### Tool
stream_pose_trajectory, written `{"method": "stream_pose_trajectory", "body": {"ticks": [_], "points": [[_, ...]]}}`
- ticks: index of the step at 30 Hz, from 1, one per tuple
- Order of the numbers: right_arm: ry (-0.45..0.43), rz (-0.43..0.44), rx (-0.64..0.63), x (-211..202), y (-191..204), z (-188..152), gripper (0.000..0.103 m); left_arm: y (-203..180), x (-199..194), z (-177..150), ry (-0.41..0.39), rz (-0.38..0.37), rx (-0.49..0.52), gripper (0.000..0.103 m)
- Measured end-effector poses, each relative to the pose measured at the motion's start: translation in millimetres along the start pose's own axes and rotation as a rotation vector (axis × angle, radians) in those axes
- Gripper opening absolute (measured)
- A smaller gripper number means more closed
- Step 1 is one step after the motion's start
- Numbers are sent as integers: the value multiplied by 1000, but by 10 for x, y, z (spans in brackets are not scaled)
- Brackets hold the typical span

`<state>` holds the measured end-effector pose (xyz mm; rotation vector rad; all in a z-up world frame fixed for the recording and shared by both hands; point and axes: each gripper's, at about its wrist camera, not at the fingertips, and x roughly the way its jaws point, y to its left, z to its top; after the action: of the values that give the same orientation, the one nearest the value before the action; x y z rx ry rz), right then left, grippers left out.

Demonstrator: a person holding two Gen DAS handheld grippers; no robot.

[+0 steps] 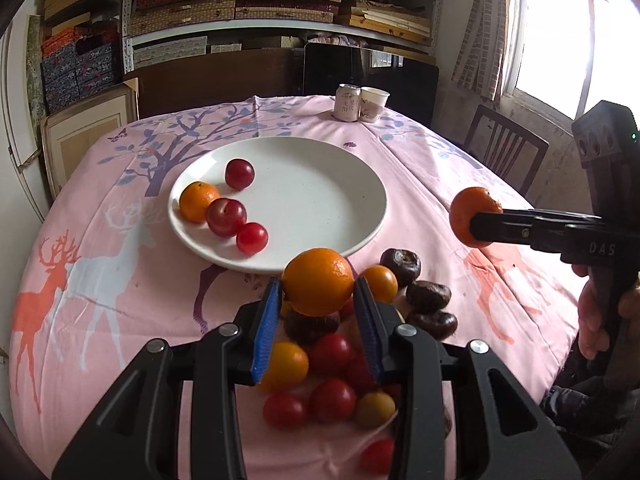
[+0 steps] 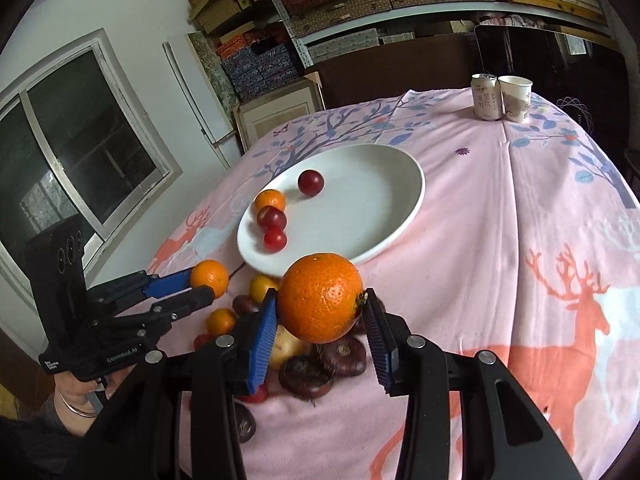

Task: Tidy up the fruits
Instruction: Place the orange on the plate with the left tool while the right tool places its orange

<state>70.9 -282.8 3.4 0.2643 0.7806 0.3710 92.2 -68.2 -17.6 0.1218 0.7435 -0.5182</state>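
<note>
Both grippers carry an orange, the plate ahead of each.

Left wrist view: my left gripper (image 1: 318, 294) is clamped on an orange (image 1: 318, 282) just short of the white plate (image 1: 320, 196), the nearer of the two. Right wrist view: my right gripper (image 2: 320, 312) pinches a mandarin (image 2: 320, 298), the plate's (image 2: 360, 208) rim just beyond and slightly left; the fruit pile (image 2: 316, 364) lies beneath.
</note>
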Motion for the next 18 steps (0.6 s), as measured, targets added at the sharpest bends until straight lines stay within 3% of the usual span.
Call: {"method": "stream_pose_trajectory", "body": {"ticks": [4,11,13,15,18], "points": [[-1,-22,6,226,-108,302,43,-22,388,248,45,-7,4,36],[79,-41,35,788,-253,573,44,19,870,505,126,6,-9,37],[89,-33,51,841,-266,600,46,39,875,543,124,-3,-24,54],[63,-35,33,779,-215,593,47,48,779,544,83,20,-20,63],[32,-52,-4,592,-121,520,48,33,578,493,53,25,-5,64]]}}
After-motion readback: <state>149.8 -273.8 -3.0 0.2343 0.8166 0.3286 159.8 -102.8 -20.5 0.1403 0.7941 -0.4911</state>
